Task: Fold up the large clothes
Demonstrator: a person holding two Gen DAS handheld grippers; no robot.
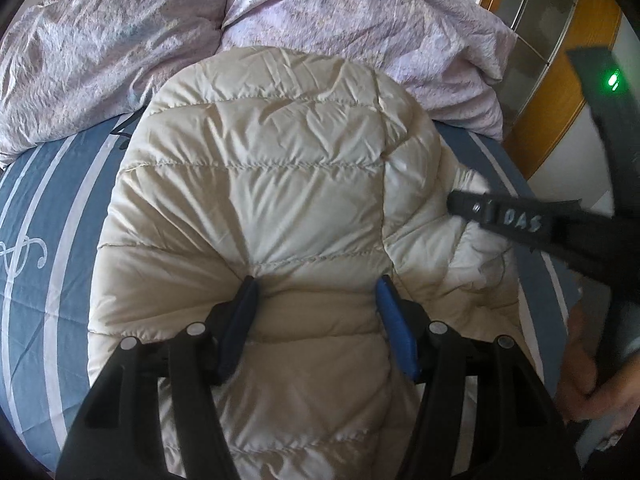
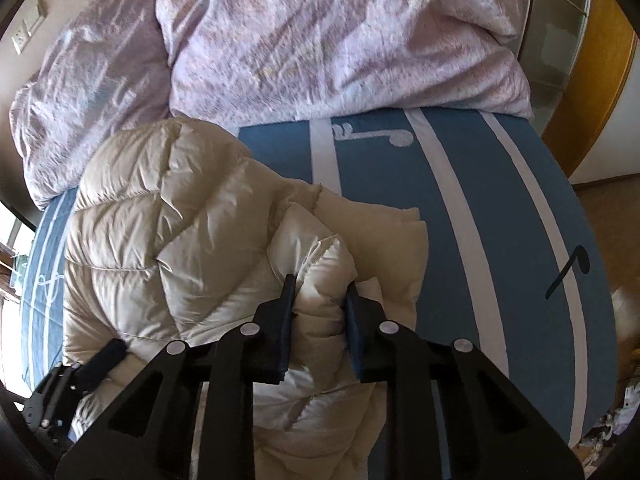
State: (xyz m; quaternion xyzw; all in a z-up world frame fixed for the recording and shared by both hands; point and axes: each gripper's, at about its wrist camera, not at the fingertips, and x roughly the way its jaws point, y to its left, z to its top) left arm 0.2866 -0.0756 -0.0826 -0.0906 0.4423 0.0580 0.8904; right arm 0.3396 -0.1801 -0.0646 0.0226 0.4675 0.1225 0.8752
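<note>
Cream down jacket [image 2: 168, 240], lying at frame centre on the striped bedsheet [image 2: 460, 208], is being pinched at its sleeve by the right gripper [image 2: 320, 300] and pressed by the spread-fingered left gripper [image 1: 316, 292]; padding should be gathered fully.

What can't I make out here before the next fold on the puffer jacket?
- Puffer jacket: near end cut off by the bottom edge, both views.
- Far sleeve: not seen in either view.
- Left gripper: fingertips sunk in padding; grip unclear.
- Right gripper: motion-blurred in the left view.
- Striped bedsheet under the jacket: hidden.

Cream quilted jacket [image 1: 260, 184]; blue white-striped sheet [image 2: 460, 220]; lilac mottled duvet [image 2: 320, 40].
</note>
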